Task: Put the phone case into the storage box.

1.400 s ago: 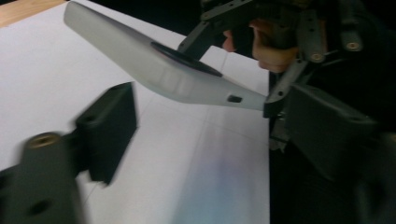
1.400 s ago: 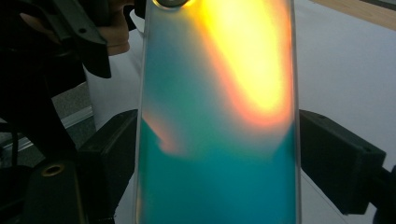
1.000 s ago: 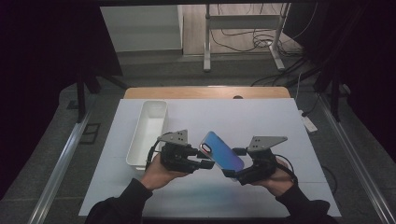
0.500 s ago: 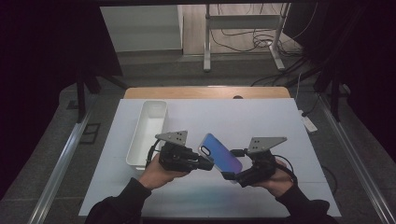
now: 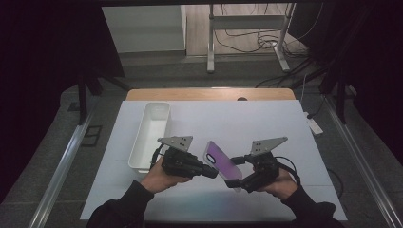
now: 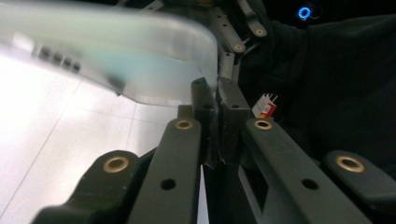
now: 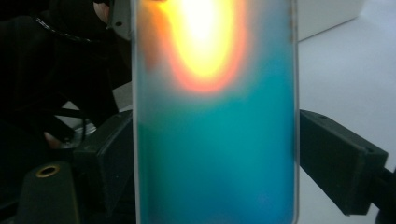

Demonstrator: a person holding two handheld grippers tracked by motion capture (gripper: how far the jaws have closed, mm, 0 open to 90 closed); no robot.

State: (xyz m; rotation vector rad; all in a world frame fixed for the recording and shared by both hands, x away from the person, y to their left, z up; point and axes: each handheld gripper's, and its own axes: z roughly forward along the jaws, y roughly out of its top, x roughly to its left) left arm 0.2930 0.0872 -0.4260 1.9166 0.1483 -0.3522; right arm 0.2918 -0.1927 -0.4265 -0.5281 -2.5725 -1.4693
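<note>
Above the near middle of the white table [image 5: 266, 118], a phone case [image 5: 222, 164] with an iridescent purple-to-teal back is held off the surface between the two grippers, tilted so that its far end points away and to the left and its near end drops toward the right hand. In the right gripper view the case [image 7: 215, 140] is seen standing lengthwise between the two black jaws, one jaw pressed to each long edge, so the right gripper [image 5: 243, 179] is closed on its near end. In the left gripper view the frosted rim of the case [image 6: 140, 65] is seen just above and beside the jaw tips, which are brought together with almost no gap; whether a corner is pinched between them cannot be told, though in the high view the left gripper [image 5: 209, 171] is seen touching the left long edge of the case. A white rectangular bin [image 5: 151, 135] is set lengthwise just left of the left hand [image 5: 159, 176], its near end close beside that hand. Open white surface is left to the right of the right hand [image 5: 280, 183], up to the table's right edge, and across the far half of the table beyond the case. The near edge of the table is crossed by both dark sleeves. A wooden strip [image 5: 209, 93] is seen along the far edge.
</note>
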